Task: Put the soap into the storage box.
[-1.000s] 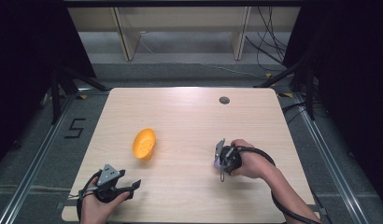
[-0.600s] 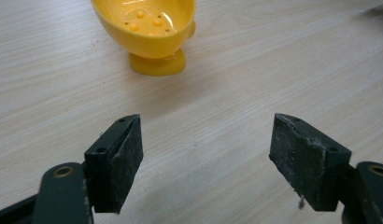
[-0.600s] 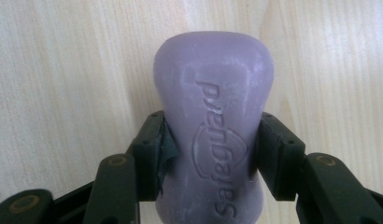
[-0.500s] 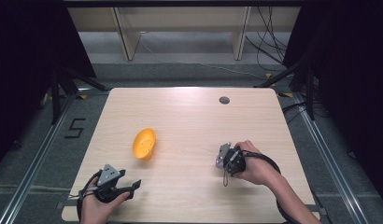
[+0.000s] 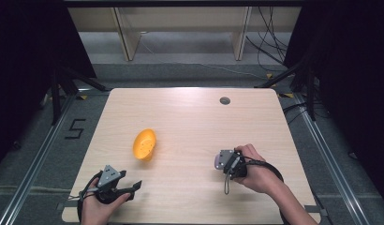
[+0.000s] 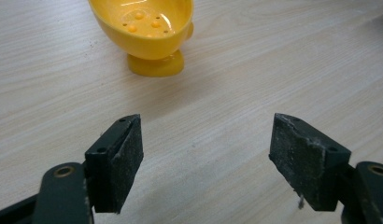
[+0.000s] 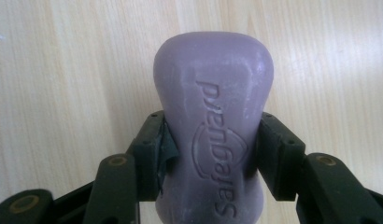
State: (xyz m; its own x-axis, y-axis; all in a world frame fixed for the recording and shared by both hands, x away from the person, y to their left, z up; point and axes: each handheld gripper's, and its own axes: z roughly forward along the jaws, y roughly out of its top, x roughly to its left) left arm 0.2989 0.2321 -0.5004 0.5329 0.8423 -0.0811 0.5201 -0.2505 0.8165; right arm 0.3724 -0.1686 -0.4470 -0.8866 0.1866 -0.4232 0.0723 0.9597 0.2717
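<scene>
Pinching the purple soap bar (image 7: 213, 126) at its narrow waist, right gripper (image 7: 213, 154) holds it just over the table (image 5: 190, 117); looks hard and slick, so waist grip's smart. Left gripper (image 6: 206, 154) gapes empty near the yellow dish (image 6: 145, 23)

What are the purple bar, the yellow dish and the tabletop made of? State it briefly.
Purple bar: looks like soap, matte and waxy, with a brand name pressed into its face.
Yellow dish: apparently moulded plastic, glossy, with highlights and small drain holes.
Tabletop: pale wood grain, smooth; whether solid wood or laminate can't be told.
</scene>
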